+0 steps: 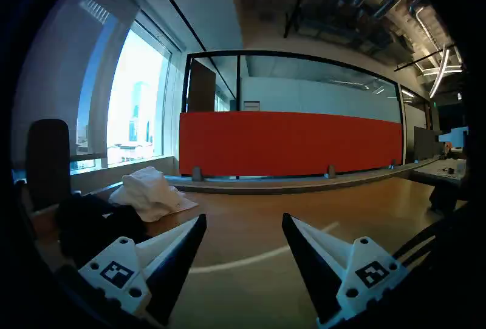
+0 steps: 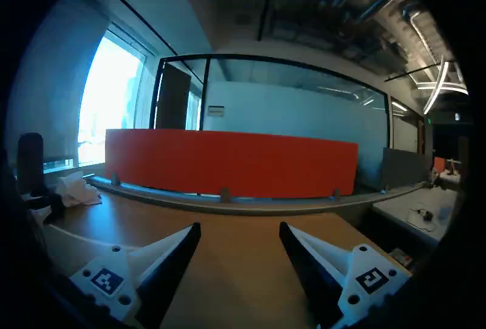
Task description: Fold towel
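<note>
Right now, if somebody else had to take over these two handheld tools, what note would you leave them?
Left gripper: open, holding nothing, over the wooden table.
Right gripper: open, holding nothing, over the same table.
Towel: white, bunched in a heap at the table's far left by the window, beside a dark bundle; neither gripper touches it.
Done: nothing, the towel is not yet folded.
Left: reach the towel, spread it flat, then fold it.
</note>
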